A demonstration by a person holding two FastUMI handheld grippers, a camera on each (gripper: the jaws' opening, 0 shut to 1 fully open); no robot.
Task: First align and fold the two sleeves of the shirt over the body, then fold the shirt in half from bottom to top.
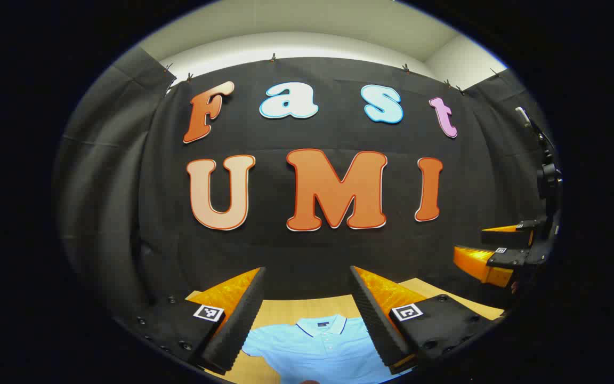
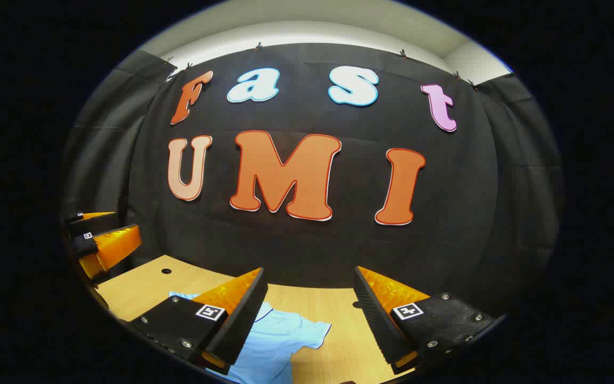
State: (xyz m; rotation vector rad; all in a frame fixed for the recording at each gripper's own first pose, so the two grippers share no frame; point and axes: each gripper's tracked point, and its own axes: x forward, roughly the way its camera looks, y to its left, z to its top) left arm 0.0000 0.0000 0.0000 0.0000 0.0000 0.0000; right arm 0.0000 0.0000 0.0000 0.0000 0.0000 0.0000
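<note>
While both tools are held above the desk, these points are noted.
Hidden: the lower part of the shirt (image 1: pixel 320 346) is cut off at the bottom edge in the left gripper view.
Shirt: laid flat on the desk (image 2: pixel 142 288), collar towards the wall; one sleeve (image 2: pixel 307 333) is seen spread out.
Left tool (image 1: pixel 307 314): fingers spread apart, nothing held.
Right tool (image 2: pixel 309 314): fingers spread apart, nothing held.
Surroundings: a hole (image 2: pixel 166 271) is seen in the desk.
</note>
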